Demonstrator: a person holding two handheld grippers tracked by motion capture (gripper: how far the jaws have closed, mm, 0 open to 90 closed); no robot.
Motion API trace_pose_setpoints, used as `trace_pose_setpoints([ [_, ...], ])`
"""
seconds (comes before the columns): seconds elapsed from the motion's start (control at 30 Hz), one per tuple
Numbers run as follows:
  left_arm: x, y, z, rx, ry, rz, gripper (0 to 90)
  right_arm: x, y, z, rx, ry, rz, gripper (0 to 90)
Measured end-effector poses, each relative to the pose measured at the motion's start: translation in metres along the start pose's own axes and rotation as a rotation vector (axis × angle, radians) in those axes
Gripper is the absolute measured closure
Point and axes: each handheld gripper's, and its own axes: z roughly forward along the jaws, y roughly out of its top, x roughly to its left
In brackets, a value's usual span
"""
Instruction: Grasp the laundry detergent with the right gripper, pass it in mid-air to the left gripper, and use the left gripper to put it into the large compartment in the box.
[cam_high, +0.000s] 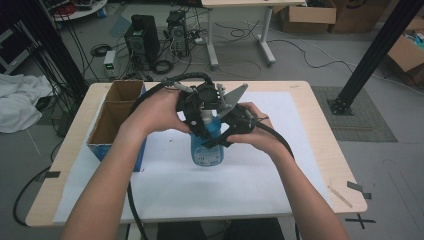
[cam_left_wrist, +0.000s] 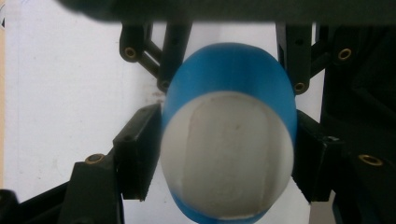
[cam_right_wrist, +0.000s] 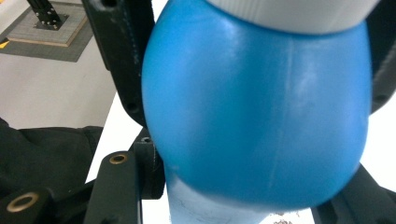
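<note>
A blue bottle (cam_high: 206, 148) with a white cap stands upright on the white sheet (cam_high: 200, 190) at the middle of the table. Both hands meet over its top. In the left gripper view I look straight down on the white cap (cam_left_wrist: 229, 158). The left gripper (cam_left_wrist: 229, 161) is shut on it, with a black pad pressed against each side. My right gripper (cam_right_wrist: 259, 179) holds the bottle's blue shoulder (cam_right_wrist: 261, 107) just under the cap, its jaws tight on both sides. In the high view the left gripper (cam_high: 199, 107) sits above the right gripper (cam_high: 226, 129).
An open cardboard box (cam_high: 117, 117) with two compartments and a blue outer wall stands at the table's left side. Cables trail from both grippers across the table. A black frame post (cam_high: 372, 55) rises beyond the right edge. Computers and cables lie on the floor behind.
</note>
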Motion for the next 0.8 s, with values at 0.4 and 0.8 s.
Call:
trace_pose_setpoints([
  [0.4,0.0003,-0.0009,0.0022,0.006,0.002,-0.005,37.4,0.0004,-0.001,-0.0012,0.014,-0.019,0.007,46.2],
  [0.8,0.0008,-0.0011,0.004,0.016,0.0,-0.004,37.8,0.0006,-0.0005,0.0008,0.029,-0.027,-0.002,46.2],
])
